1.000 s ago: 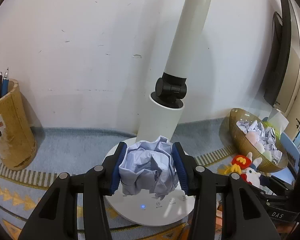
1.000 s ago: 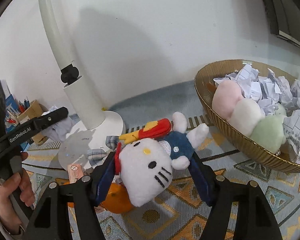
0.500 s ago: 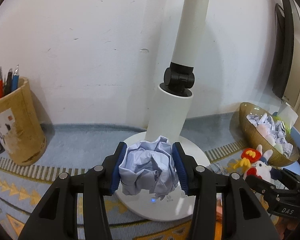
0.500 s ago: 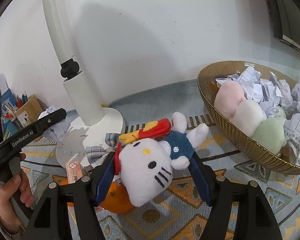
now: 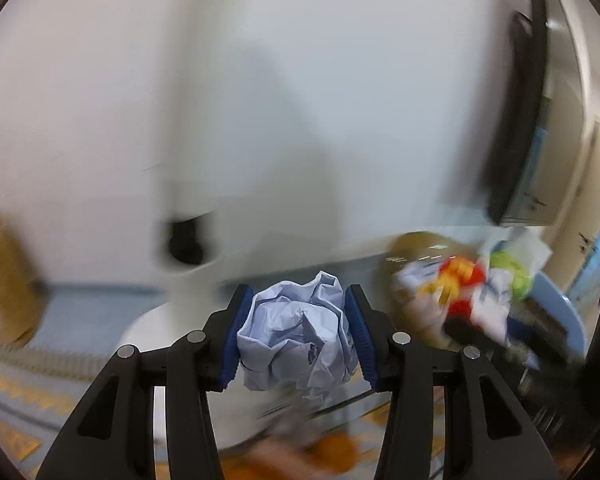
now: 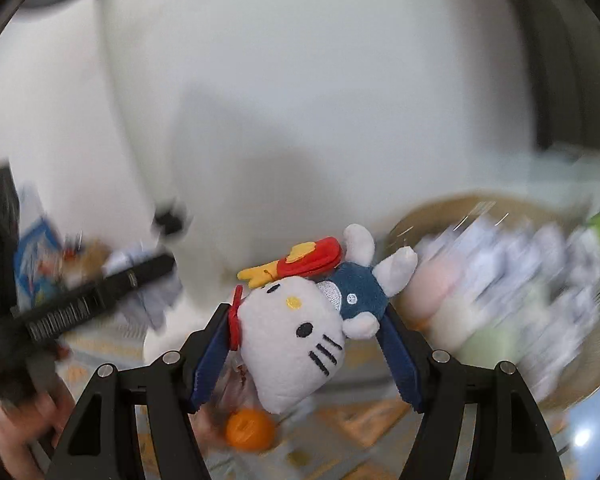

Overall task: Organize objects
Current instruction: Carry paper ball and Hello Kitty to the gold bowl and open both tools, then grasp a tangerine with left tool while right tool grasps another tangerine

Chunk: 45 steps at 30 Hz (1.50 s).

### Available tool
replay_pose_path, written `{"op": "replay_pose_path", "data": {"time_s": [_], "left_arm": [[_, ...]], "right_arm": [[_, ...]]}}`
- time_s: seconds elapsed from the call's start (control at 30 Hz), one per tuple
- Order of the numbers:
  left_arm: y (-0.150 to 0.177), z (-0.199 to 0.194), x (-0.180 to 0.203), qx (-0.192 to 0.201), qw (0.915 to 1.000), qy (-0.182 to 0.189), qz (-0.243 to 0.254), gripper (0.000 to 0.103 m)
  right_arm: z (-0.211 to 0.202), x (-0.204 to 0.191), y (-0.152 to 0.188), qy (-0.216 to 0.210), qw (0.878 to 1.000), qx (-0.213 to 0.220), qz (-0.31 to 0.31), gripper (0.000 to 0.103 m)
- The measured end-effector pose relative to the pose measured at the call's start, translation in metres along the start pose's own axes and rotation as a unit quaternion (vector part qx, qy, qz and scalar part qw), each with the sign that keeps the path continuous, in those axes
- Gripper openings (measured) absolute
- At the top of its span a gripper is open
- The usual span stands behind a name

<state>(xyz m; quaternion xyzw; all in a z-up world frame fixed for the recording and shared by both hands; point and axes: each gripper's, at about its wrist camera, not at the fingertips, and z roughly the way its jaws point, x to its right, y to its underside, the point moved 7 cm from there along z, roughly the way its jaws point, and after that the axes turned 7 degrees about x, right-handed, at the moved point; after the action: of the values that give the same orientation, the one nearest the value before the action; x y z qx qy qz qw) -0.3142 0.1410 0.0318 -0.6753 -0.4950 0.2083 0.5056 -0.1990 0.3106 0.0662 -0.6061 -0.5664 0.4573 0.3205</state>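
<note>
My left gripper [image 5: 298, 340] is shut on a crumpled ball of pale blue paper [image 5: 296, 344], held above the table. My right gripper [image 6: 306, 344] is shut on a white cat plush toy [image 6: 300, 328] with a red bow and blue outfit, lifted off the mat. The gold bowl [image 6: 496, 280] of crumpled papers and soft pastel balls sits to the right, blurred. In the left wrist view the plush [image 5: 460, 292] and bowl [image 5: 416, 244] appear at the right. The left gripper [image 6: 88, 300] shows at the left of the right wrist view.
A white lamp with a round base [image 5: 180, 280] stands against the wall. An orange [image 6: 249, 429] lies on the patterned mat below the plush. A tan pen holder [image 5: 4, 284] is at far left. A dark monitor [image 5: 516, 120] stands at the right. Both views are motion-blurred.
Both grippers have swung to the right and upward. The plush has been lifted off the mat and the bowl is nearer. The lamp has shifted left in both views.
</note>
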Motion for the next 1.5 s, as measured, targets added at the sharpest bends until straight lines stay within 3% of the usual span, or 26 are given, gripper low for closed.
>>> {"op": "replay_pose_path", "data": {"time_s": [0.13, 0.23, 0.3, 0.33, 0.37, 0.4, 0.5, 0.67, 0.83, 0.97, 1.1, 1.23, 1.37, 1.5], "left_arm": [[-0.011, 0.029, 0.065, -0.021, 0.9979, 0.059, 0.014, 0.045], [-0.005, 0.052, 0.109, -0.051, 0.9943, 0.092, 0.018, 0.045], [0.004, 0.064, 0.131, -0.065, 0.9925, 0.099, 0.031, 0.050], [0.011, 0.072, 0.141, -0.083, 0.9908, 0.096, 0.046, 0.055], [0.020, 0.080, 0.150, -0.107, 0.9878, 0.097, 0.059, 0.092], [0.029, 0.085, 0.156, -0.128, 0.9845, 0.101, 0.065, 0.103], [0.039, 0.078, 0.158, -0.124, 0.9843, 0.094, 0.084, 0.102], [0.031, 0.071, 0.137, -0.122, 0.9880, 0.076, 0.055, 0.102], [0.010, 0.046, 0.095, -0.101, 0.9929, 0.038, 0.049, 0.102], [-0.006, 0.007, 0.030, -0.084, 0.9944, -0.029, 0.058, 0.102], [0.008, -0.036, -0.032, -0.079, 0.9916, -0.086, 0.055, 0.102], [0.051, -0.063, -0.073, -0.102, 0.9885, -0.106, 0.035, 0.102], [0.095, -0.062, -0.082, -0.136, 0.9857, -0.096, 0.028, 0.102], [0.123, -0.049, -0.084, -0.164, 0.9807, -0.102, 0.031, 0.102]], "right_arm": [[-0.015, 0.070, -0.055, 0.054, 0.998, 0.016, 0.015, 0.071], [-0.020, 0.119, -0.075, 0.096, 0.995, 0.011, 0.035, 0.072], [-0.022, 0.143, -0.079, 0.120, 0.992, 0.011, 0.043, 0.075], [-0.020, 0.155, -0.078, 0.125, 0.991, 0.002, 0.046, 0.079], [-0.021, 0.169, -0.077, 0.127, 0.991, -0.016, 0.045, 0.091], [-0.016, 0.174, -0.072, 0.134, 0.990, -0.035, 0.042, 0.103], [0.002, 0.186, -0.052, 0.140, 0.983, -0.111, 0.032, 0.103], [-0.013, 0.193, -0.053, 0.143, 0.984, -0.089, 0.052, 0.103], [-0.024, 0.166, -0.055, 0.135, 0.987, -0.075, 0.046, 0.103], [-0.036, 0.120, -0.066, 0.089, 0.994, -0.053, 0.033, 0.103], [-0.045, 0.057, -0.053, 0.053, 0.997, -0.051, -0.025, 0.103], [-0.040, -0.005, 0.003, 0.031, 0.990, -0.080, -0.111, 0.103], [-0.032, -0.044, 0.066, 0.011, 0.976, -0.124, -0.177, 0.103], [-0.011, -0.044, 0.118, 0.025, 0.964, -0.165, -0.205, 0.103]]}}
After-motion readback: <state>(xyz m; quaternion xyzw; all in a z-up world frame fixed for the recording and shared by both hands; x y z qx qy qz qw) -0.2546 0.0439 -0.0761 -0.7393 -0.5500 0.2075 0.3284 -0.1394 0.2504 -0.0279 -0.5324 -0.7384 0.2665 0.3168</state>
